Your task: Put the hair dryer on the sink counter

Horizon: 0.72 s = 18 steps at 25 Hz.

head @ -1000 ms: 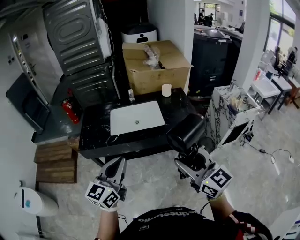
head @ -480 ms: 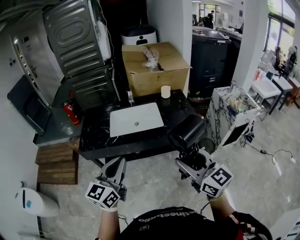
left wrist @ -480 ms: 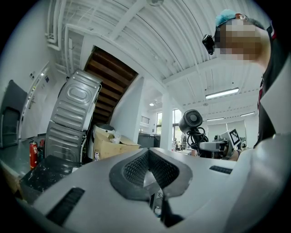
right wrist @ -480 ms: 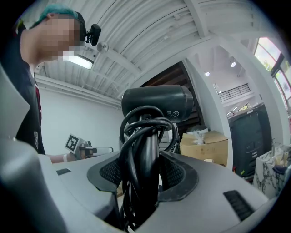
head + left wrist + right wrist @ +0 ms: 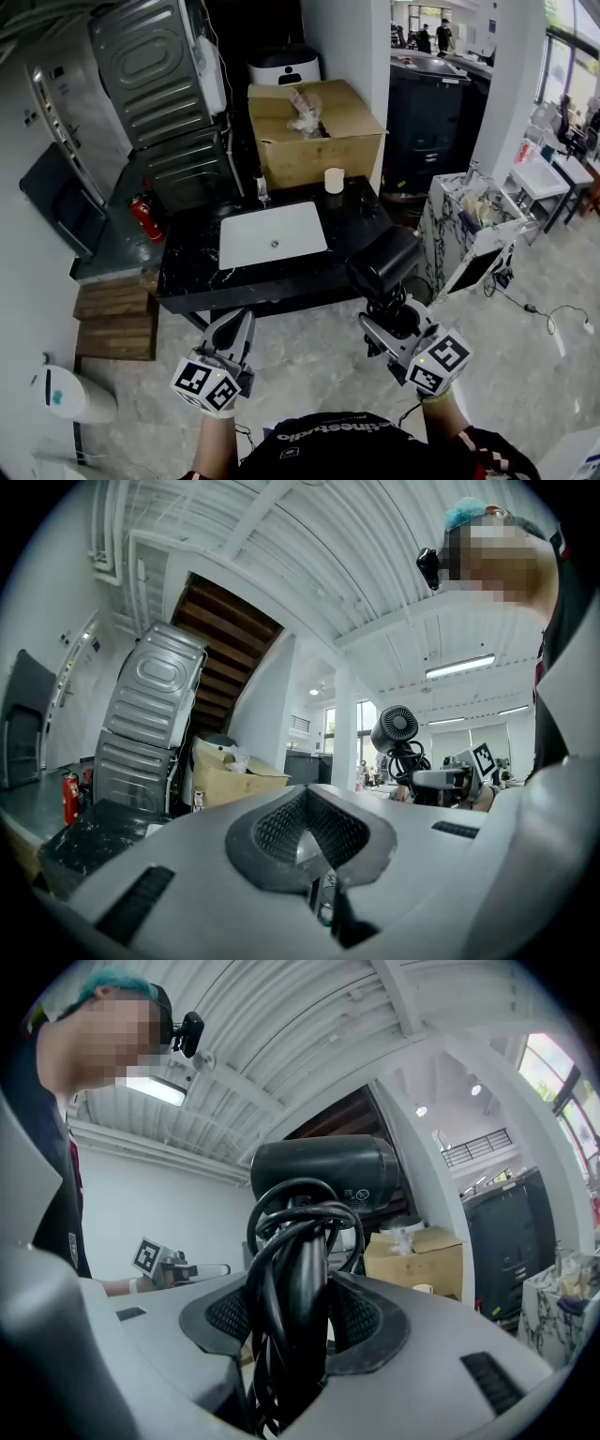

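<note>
Right gripper (image 5: 392, 317) clamped on hair dryer (image 5: 382, 263) handle (cord looped round it), barrel crosswise above jaws. Sink counter (image 5: 187, 272) lies beyond, far-left; dryer apparently short of near edge. Left gripper (image 5: 234, 335) shut, empty.

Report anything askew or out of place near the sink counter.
The grey ribbed appliance at the back left of the sink counter leans tilted rather than standing square. The hair dryer is off the counter, its cord-wrapped handle clamped in the right gripper.
</note>
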Each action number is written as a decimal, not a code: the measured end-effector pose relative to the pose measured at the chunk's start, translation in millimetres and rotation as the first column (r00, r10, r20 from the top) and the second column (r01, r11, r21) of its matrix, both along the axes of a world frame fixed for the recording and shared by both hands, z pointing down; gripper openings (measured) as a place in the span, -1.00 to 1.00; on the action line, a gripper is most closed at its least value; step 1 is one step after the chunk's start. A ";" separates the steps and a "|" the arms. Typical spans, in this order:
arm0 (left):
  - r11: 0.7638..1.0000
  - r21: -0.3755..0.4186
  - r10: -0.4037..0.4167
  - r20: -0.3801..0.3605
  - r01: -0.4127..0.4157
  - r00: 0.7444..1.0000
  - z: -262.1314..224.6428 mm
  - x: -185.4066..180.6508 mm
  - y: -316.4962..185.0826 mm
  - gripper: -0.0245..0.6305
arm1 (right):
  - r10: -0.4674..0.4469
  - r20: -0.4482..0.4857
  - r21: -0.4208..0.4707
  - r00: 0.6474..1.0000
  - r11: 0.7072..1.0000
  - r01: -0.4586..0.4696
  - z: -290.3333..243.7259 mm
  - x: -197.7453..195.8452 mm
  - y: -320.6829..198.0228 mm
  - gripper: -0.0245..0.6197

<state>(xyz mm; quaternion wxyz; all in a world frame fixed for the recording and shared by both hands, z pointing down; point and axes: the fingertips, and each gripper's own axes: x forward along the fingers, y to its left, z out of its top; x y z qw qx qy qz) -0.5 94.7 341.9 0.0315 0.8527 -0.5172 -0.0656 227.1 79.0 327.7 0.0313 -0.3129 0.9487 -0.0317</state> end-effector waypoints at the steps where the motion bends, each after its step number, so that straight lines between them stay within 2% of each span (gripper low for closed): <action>1: 1.000 0.000 0.000 0.002 0.000 1.000 1.2 3.2 -1.3 -0.88 | 0.000 0.004 -0.002 1.000 1.000 0.000 1.1 4.9 -1.2 -0.18; 10: 1.000 0.011 -0.021 0.045 0.021 0.999 9.1 27.1 -6.6 -0.88 | -0.017 -0.008 -0.035 1.000 0.999 0.016 30.0 35.7 -22.2 -0.18; 15: 1.000 -0.019 -0.017 0.092 0.019 0.996 32.1 16.2 -27.3 -0.88 | -0.031 0.012 -0.052 0.999 0.998 0.031 39.1 20.8 -50.9 -0.18; 18: 0.999 -0.033 -0.039 0.110 0.043 0.993 46.3 -5.2 -58.0 -0.88 | -0.024 -0.019 -0.057 1.000 0.998 0.023 54.5 0.0 -81.9 -0.18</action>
